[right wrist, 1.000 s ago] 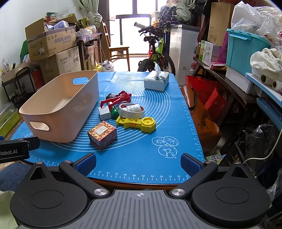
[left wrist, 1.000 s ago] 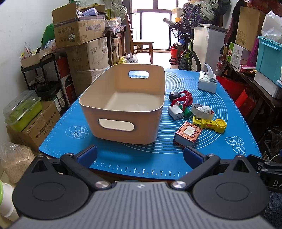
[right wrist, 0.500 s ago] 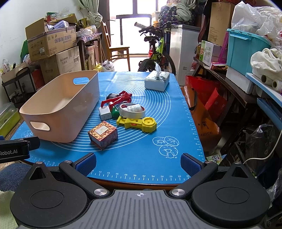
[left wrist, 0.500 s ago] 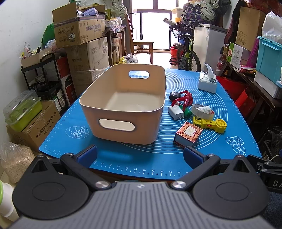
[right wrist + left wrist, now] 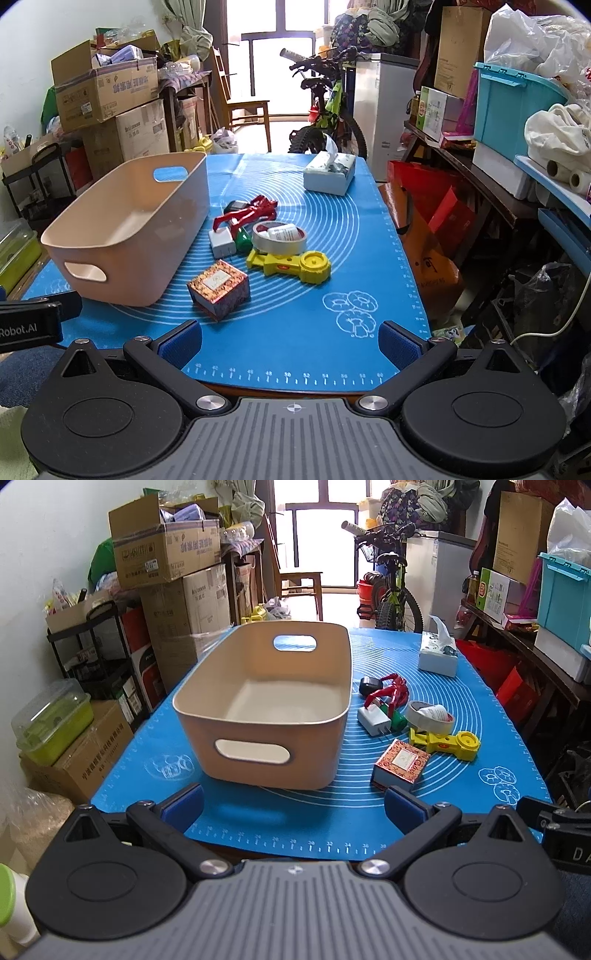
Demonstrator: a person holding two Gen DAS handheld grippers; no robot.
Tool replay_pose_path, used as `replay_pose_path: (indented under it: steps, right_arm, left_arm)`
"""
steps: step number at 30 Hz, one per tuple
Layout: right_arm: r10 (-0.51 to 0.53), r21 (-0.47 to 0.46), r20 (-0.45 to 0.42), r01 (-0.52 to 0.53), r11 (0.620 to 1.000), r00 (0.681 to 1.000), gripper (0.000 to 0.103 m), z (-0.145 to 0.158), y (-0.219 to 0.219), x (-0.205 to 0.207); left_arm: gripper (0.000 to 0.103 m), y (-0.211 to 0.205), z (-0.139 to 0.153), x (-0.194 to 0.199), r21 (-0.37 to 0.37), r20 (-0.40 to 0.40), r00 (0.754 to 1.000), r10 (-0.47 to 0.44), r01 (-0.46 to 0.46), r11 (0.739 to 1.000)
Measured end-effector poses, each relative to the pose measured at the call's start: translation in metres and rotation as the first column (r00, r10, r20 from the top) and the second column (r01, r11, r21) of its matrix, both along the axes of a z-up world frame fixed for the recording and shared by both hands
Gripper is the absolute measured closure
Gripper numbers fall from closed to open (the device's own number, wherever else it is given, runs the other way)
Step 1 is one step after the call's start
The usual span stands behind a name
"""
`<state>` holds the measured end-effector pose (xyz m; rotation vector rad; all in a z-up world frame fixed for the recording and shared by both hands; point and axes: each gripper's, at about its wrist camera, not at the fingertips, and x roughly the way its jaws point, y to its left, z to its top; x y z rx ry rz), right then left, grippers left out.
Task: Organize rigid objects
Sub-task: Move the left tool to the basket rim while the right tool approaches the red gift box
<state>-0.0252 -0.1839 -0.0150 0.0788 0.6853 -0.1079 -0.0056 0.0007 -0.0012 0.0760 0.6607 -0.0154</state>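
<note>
the left tool (image 5: 293, 805) and the right tool (image 5: 290, 341) both hang at the near edge of the bench (image 5: 332, 229), jaws spread wide and holding nothing. ahead of the left tool sits the beige bin (image 5: 266, 705) (nothing inside), and ahead of the right tool, well apart from it, lie the patterned box (image 5: 218, 288), yellow gadget (image 5: 291, 264), tape roll (image 5: 279, 238), white charger (image 5: 221, 242) and red clamp (image 5: 245, 212)

Left claw (image 5: 293, 806), right claw (image 5: 290, 338): black linkage arms, blue pads, silver screws, ribbed grey housing.
</note>
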Motion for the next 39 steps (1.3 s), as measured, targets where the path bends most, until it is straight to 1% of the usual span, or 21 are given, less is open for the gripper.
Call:
replay_pose_path:
  steps: [2, 12, 17, 20, 24, 27, 34, 39]
  right_arm:
    - [0.005, -0.007, -0.003, -0.005, 1.000, 1.000, 0.002, 0.002, 0.004, 0.003]
    - [0.025, 0.004, 0.000, -0.025, 1.000, 1.000, 0.002, 0.011, 0.011, 0.012]
    - [0.037, 0.012, 0.010, -0.037, 0.999, 0.999, 0.002, 0.018, 0.014, 0.023]
    - [0.038, 0.017, 0.017, -0.039, 0.999, 0.999, 0.002, 0.020, 0.015, 0.030]
    - [0.046, 0.017, 0.021, -0.046, 0.999, 0.999, 0.002, 0.022, 0.016, 0.046]
    - [0.055, 0.018, 0.021, -0.056, 0.998, 0.998, 0.002, 0.022, 0.017, 0.059]
    - [0.075, 0.014, 0.010, -0.075, 0.997, 0.997, 0.002, 0.021, 0.022, 0.090]
    - [0.105, 0.014, -0.021, -0.104, 0.994, 0.994, 0.002, 0.012, 0.028, 0.115]
  left_arm:
    - [0.000, 0.004, 0.000, 0.007, -0.004, -0.001, 1.000, 0.004, -0.004, 1.000]
    - [0.000, 0.009, 0.010, 0.015, -0.007, -0.015, 1.000, 0.020, -0.020, 1.000]
    - [0.000, 0.015, 0.024, 0.022, -0.032, -0.017, 1.000, 0.021, -0.021, 0.999]
    - [0.000, 0.018, 0.036, 0.028, -0.040, -0.004, 1.000, 0.030, -0.030, 0.999]
    - [0.000, 0.021, 0.049, 0.042, -0.006, 0.013, 0.999, 0.048, -0.048, 0.999]
    - [0.000, 0.028, 0.054, 0.054, -0.018, 0.013, 0.999, 0.030, -0.030, 0.999]
    - [0.000, 0.046, 0.060, 0.081, 0.000, 0.039, 0.997, 0.064, -0.064, 0.998]
    - [0.000, 0.062, 0.059, 0.110, -0.005, 0.028, 0.997, 0.075, -0.075, 0.997]
